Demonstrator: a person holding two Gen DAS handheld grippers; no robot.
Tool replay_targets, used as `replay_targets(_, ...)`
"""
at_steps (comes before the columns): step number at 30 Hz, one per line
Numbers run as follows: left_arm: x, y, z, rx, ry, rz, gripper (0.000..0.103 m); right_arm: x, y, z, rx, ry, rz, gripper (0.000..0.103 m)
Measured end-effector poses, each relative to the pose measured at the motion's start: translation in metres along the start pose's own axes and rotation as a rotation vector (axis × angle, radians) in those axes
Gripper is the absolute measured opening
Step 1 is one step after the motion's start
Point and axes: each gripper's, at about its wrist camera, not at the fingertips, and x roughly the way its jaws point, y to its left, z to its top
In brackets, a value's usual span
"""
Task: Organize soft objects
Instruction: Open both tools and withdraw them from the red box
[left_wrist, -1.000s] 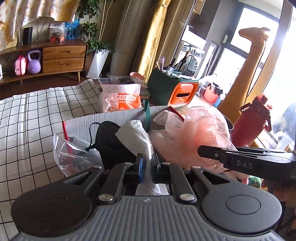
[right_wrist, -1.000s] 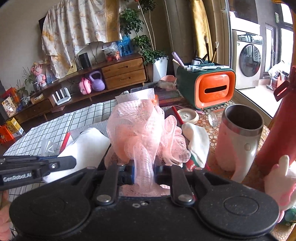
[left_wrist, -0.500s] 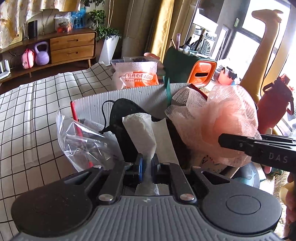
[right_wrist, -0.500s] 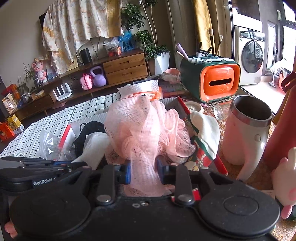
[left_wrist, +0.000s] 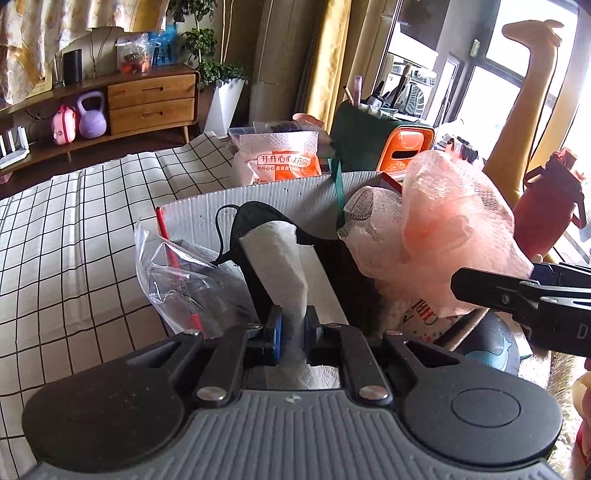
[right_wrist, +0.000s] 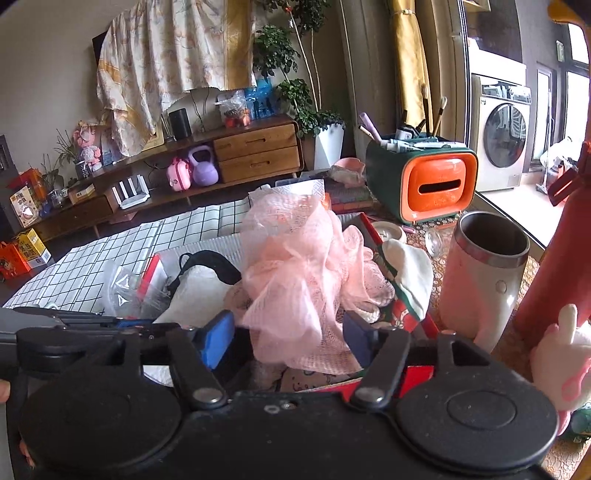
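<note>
A: Where is the pink mesh sponge (right_wrist: 303, 273) sitting right now?

B: It is resting in the grey corrugated box (left_wrist: 280, 201), piled on the other soft things at its right side, next to a black face mask (left_wrist: 258, 221). The right gripper (right_wrist: 290, 338) is opening around it; the mesh is lying between the blue pads (right_wrist: 218, 338) but they are no longer pressing on it.

A: And the other hand?

B: The left gripper (left_wrist: 293, 326) is clamping a rolled white paper towel (left_wrist: 280, 258), which is standing up over the box, in front of the mask.

A: How should the release be finished well?

B: I would say by letting the jaws spread fully before backing out, since loose netting is likely to be snagging on a pad. Pulling straight back along the fingers should be keeping the sponge from dragging out.

A: Anything nearby to mind?

B: A clear plastic bag (left_wrist: 177, 273) is leaning at the box's left, and a steel-rimmed cup (right_wrist: 480, 280) is standing just right of the box.
</note>
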Motion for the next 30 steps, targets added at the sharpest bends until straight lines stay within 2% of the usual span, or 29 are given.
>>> replay_targets(4,-0.009,-0.002,-0.001,0.014,-0.016,0.018,0.012,-0.011,0.003,0.000,-0.006,-0.015,0.003,0.070)
replay_targets(6,-0.013,0.000,-0.001,0.004,-0.023,0.008,0.019,-0.016,0.002,0.000,-0.002,-0.020,0.010,0.073)
replay_targets(7,-0.015,0.000,0.000,-0.003,-0.025,0.001,0.033,-0.020,0.002,-0.001,0.004,-0.025,0.014,0.075)
replay_targets(8,-0.017,0.001,0.000,-0.004,-0.027,-0.007,0.054,-0.023,0.001,-0.001,0.008,-0.029,0.017,0.077)
replay_targets(10,-0.020,0.000,0.000,0.005,-0.032,-0.012,0.074,-0.029,0.002,-0.002,0.012,-0.035,0.020,0.078)
replay_targets(15,-0.033,-0.003,-0.003,0.018,-0.062,-0.011,0.074,-0.049,0.004,-0.007,0.011,-0.070,0.035,0.084)
replay_targets(21,-0.061,-0.004,-0.013,0.064,-0.111,0.003,0.081,-0.075,0.020,-0.014,-0.039,-0.130,0.062,0.091)
replay_targets(23,-0.072,-0.003,-0.017,0.071,-0.125,-0.001,0.081,-0.082,0.026,-0.018,-0.053,-0.152,0.063,0.098)
replay_targets(30,-0.109,0.003,-0.033,0.086,-0.171,-0.034,0.086,-0.097,0.044,-0.032,-0.097,-0.198,0.074,0.102)
